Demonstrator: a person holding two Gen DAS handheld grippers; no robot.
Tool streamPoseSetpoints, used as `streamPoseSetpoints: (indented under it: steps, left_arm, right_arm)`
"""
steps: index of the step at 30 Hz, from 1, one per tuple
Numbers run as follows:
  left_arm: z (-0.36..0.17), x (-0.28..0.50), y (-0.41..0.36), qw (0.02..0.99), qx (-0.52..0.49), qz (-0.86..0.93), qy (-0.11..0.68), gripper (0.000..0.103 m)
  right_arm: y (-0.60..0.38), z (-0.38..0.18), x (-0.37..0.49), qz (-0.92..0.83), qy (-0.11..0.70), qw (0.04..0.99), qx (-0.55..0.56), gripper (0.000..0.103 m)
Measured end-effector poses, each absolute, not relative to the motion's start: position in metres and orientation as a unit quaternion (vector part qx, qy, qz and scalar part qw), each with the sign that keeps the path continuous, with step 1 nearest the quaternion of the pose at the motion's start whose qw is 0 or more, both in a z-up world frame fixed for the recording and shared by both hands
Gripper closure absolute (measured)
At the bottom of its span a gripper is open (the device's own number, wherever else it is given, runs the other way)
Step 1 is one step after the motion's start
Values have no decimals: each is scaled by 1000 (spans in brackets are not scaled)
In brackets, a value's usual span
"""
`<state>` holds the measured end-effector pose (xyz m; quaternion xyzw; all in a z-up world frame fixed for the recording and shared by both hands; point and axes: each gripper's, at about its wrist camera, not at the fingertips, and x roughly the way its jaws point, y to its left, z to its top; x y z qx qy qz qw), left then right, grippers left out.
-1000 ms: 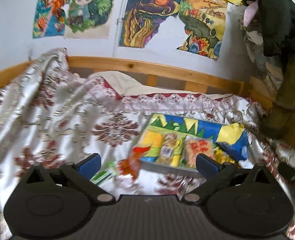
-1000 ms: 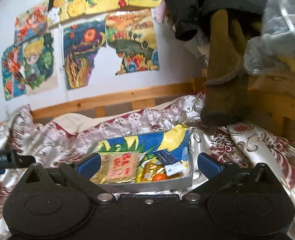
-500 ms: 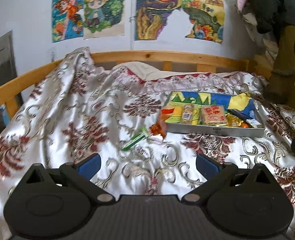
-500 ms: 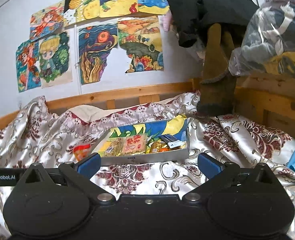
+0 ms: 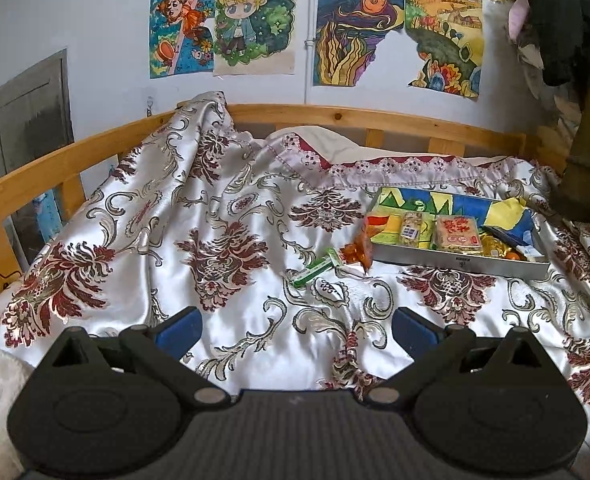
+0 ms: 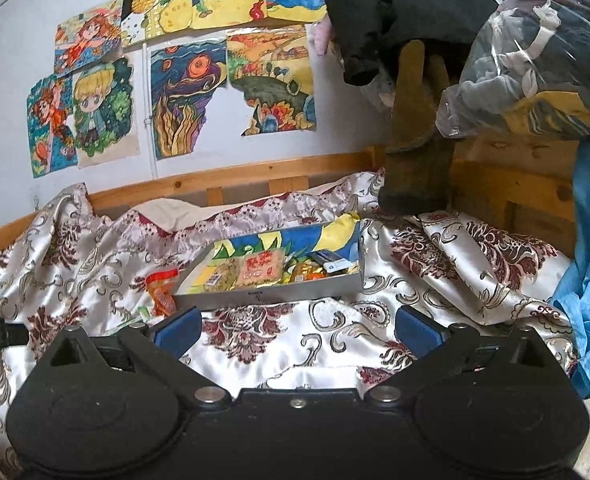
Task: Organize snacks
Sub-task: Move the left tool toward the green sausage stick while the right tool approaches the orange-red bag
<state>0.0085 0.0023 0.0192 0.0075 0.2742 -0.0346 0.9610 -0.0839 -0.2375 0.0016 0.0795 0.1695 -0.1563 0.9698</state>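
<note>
Left claw: hanging wide open, nothing in it, matte black body with blue pads, hovering over the bedspread
Right claw: same deal, spread open and empty, sitting over the bed just in front of the tray

Bedspread: shiny satin, white with dark red floral swirls, all wrinkly, lying across a bed with a wooden rail

Tray: shallow grey rectangular box, lined with a colourful drawing, holding flat crinkly snack packs

Red-label pack: squarish, lying flat in the tray's middle

Orange packet: crumpled, lying outside, touching the tray's left corner

Green stick pack: slim, lying loose on the satin just left of the orange one

Wall: glossy kids' drawings taped up
</note>
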Motion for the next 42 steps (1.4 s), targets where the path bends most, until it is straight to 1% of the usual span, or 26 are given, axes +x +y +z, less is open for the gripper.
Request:
streamPoseSetpoints:
  steps: [7, 14, 23, 29, 37, 42]
  left_arm:
    - [24, 12, 9, 962, -10, -19, 273, 0]
    - [31, 34, 18, 953, -33, 3, 303, 0]
    - [35, 59, 19, 945, -26, -4, 325, 0]
    - [37, 91, 29, 929, -48, -20, 367, 0]
    - [30, 134, 36, 927, -24, -28, 374, 0]
    - [18, 165, 40, 917, -25, -35, 397, 0]
  right_arm:
    - [-236, 0, -82, -157, 173, 969, 78, 1]
    - [-230, -1, -73, -138, 189, 970, 58, 1]
    - [-219, 4, -50, -94, 189, 977, 17, 1]
    - [-219, 5, -27, -65, 198, 978, 1, 1]
    - [-215, 3, 12, -19, 214, 976, -31, 1]
    - [-214, -4, 40, 8, 225, 974, -37, 1]
